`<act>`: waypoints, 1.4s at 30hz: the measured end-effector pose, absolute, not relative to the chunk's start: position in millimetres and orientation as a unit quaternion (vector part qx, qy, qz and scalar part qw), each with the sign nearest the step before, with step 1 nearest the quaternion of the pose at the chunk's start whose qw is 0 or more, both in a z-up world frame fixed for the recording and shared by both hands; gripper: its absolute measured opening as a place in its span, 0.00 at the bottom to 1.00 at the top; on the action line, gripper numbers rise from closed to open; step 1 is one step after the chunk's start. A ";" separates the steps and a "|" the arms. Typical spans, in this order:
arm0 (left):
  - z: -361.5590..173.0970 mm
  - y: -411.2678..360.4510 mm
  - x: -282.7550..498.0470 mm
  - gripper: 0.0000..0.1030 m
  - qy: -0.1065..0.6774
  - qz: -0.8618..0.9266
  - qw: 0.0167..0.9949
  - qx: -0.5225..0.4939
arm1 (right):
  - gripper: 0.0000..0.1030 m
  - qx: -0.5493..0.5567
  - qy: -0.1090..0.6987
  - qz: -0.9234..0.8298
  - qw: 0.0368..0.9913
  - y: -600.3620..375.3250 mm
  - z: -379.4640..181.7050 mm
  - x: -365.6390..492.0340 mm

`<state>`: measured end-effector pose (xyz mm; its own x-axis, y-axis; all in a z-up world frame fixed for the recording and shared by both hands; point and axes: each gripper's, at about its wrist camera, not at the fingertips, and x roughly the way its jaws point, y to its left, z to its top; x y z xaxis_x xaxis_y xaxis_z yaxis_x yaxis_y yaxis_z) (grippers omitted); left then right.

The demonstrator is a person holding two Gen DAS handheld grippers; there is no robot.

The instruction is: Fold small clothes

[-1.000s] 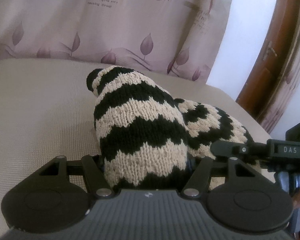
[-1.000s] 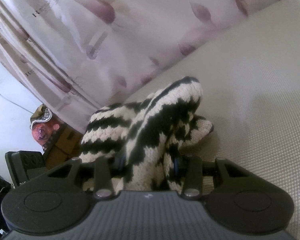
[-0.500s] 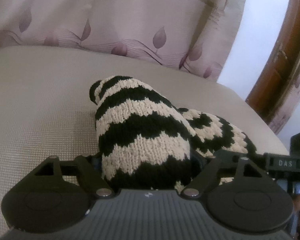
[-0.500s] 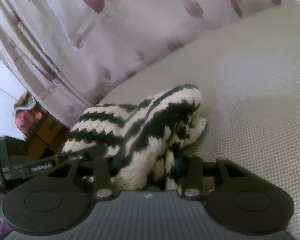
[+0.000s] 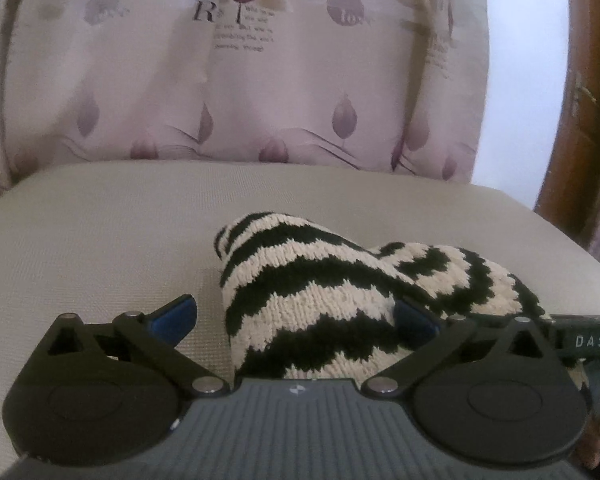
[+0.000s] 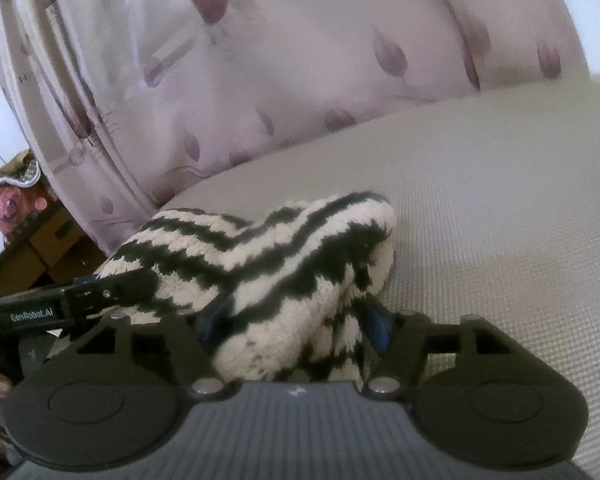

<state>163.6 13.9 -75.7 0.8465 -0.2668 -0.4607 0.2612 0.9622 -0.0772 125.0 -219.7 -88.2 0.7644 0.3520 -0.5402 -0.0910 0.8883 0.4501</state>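
Both claws opening: left gripper point(image 5: 296, 316) spread wide, its left pad clear of the striped knit garment point(image 5: 340, 296); right gripper point(image 6: 296, 324) parting, knit between its fingers, contact unclear. I see the garment bunched on the beige cushion point(image 5: 100, 232), dead ahead, long axis across. Both tilt down.

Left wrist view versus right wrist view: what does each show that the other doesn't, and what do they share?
Only the left wrist view shows the brown wooden frame and the printed text on the curtain. Only the right wrist view shows cardboard boxes with a floral item on top. Both show the striped knit garment resting on the beige cushion, with the left gripper and right gripper opening around it.
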 end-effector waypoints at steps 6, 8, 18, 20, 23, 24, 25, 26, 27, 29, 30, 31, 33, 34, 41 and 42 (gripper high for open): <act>-68.5 10.7 149.8 1.00 0.221 -0.097 0.970 0.000 | 0.66 0.143 0.292 0.094 0.941 -204.7 -69.6 106.2; -64.8 7.9 145.3 1.00 0.216 -0.096 0.972 0.002 | 0.70 0.117 0.277 0.086 0.950 -198.4 -62.1 95.8; -45.4 -14.6 104.2 1.00 0.151 -0.064 0.985 0.046 | 0.93 0.072 0.198 0.034 0.977 -171.5 -30.3 35.1; -40.8 -18.2 94.5 1.00 0.142 -0.054 0.987 0.049 | 0.96 0.072 0.183 0.022 0.980 -168.0 -25.5 23.5; -33.2 -19.3 83.3 1.00 0.121 -0.036 0.991 0.040 | 0.96 0.067 0.171 0.013 0.983 -163.2 -17.4 10.1; -30.1 -19.1 80.2 1.00 0.116 -0.030 0.992 0.034 | 0.97 0.065 0.168 0.011 0.983 -162.3 -14.6 5.7; -27.2 -18.0 77.5 1.00 0.111 -0.022 0.993 0.027 | 0.97 0.064 0.167 0.009 0.984 -161.1 -12.2 2.9; -24.3 -17.3 74.0 1.00 0.103 -0.014 0.994 0.023 | 0.97 0.065 0.165 0.005 0.984 -160.5 -9.5 -0.3; -21.3 -17.3 70.9 1.00 0.095 -0.007 0.995 0.021 | 0.97 0.066 0.163 0.003 0.984 -159.7 -7.7 -2.0; -15.4 -15.2 64.2 1.00 0.085 -0.005 0.996 0.010 | 0.97 0.071 0.160 0.004 0.985 -158.9 -3.9 -7.4; -12.5 -14.0 61.3 1.00 0.083 -0.012 0.996 0.006 | 0.97 0.072 0.159 0.006 0.985 -158.4 -1.9 -9.5; -9.3 -13.3 57.9 1.00 0.081 -0.024 0.996 0.004 | 0.97 0.072 0.158 0.007 0.985 -157.4 -0.2 -11.4; -4.5 -12.7 50.8 1.00 0.071 -0.042 0.997 0.005 | 0.97 0.069 0.152 0.007 0.986 -155.1 3.5 -14.8; -2.4 -14.8 47.0 1.00 0.064 -0.043 0.997 0.012 | 0.97 0.068 0.151 0.009 0.986 -154.4 4.8 -15.9; 10.2 -26.8 27.0 1.00 0.037 -0.059 0.997 0.031 | 0.98 0.062 0.140 0.002 0.988 -151.7 11.1 -21.8; 10.9 -27.3 25.5 1.00 0.036 -0.061 0.997 0.030 | 0.98 0.063 0.139 0.000 0.988 -151.9 11.7 -23.0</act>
